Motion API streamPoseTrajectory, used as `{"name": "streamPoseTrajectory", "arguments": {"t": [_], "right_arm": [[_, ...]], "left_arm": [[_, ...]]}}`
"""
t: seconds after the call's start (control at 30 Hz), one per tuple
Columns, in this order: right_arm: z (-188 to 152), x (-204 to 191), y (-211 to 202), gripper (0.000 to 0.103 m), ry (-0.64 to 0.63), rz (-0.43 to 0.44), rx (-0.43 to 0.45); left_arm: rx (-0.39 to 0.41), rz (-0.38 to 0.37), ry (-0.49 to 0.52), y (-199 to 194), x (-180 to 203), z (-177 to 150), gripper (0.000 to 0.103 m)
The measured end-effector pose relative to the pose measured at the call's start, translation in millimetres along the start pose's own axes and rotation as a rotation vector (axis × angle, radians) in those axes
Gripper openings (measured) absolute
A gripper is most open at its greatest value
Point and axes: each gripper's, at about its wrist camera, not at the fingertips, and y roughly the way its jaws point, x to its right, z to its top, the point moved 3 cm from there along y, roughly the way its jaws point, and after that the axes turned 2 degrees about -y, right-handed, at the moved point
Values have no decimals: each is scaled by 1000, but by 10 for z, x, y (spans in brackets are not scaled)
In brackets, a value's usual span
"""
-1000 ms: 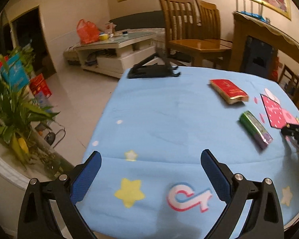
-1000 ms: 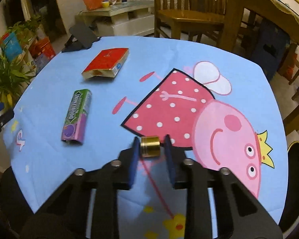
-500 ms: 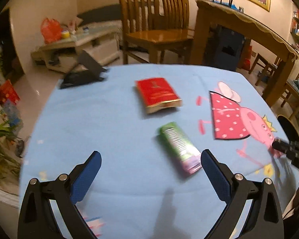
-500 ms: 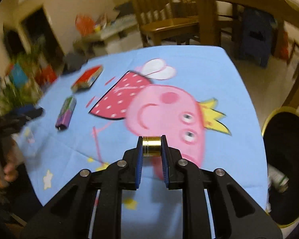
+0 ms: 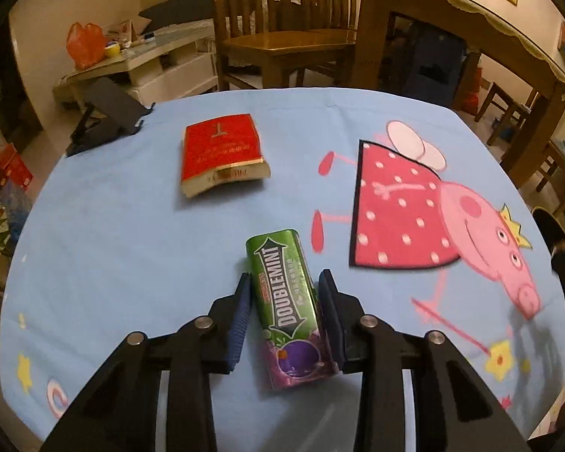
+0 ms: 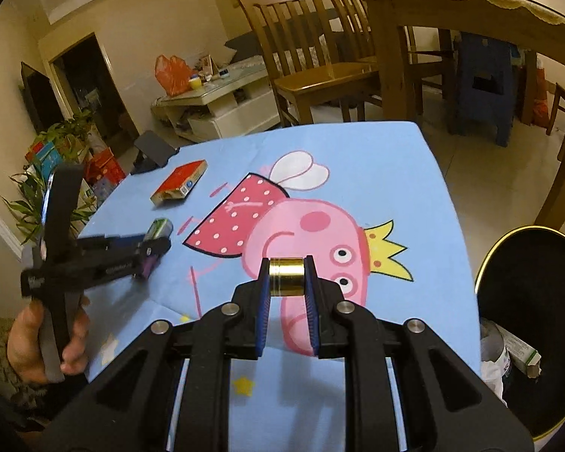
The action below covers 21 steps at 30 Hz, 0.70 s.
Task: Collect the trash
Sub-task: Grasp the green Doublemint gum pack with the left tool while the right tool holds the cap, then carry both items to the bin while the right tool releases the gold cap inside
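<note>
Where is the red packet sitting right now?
In the left wrist view, the red packet lies on the blue tablecloth, beyond the Doublemint pack and near the black stand.

Dim, warm indoor light; fisheye edges curve, corners vignetted black.

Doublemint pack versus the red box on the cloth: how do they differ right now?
The Doublemint pack is green and purple, long and narrow; the red box is red with a gold edge, broader and flatter. The pack lies between the fingers of the left tool, while the red box lies apart, farther away, with nothing touching it. The box's near end looks open and bowed; the pack looks intact. Both lie flat on the blue tablecloth.
</note>
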Motion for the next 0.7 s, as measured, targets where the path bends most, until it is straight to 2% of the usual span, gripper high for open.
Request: {"name": "streamPoseTrajectory", "arguments": {"t": [0.13,0.3,0.43,0.53,0.7], "right_arm": [[21,60,-100,17,18,-11,27],[14,117,-196,17,22,-45,47],[-3,148,-220,17,24,-61,48],[-9,196,-241,17,22,-95,47],[3,554,-361,17,77,-225,55]], "left_arm": [[0,-29,-9,-136,11,-184,32],[52,-107,-71,-400,-62,-145,32],[145,-3,-3,-676,7,-73,32],[198,41,50,-829,172,-53,32],[253,36,140,-1013,548,-13,32]]}}
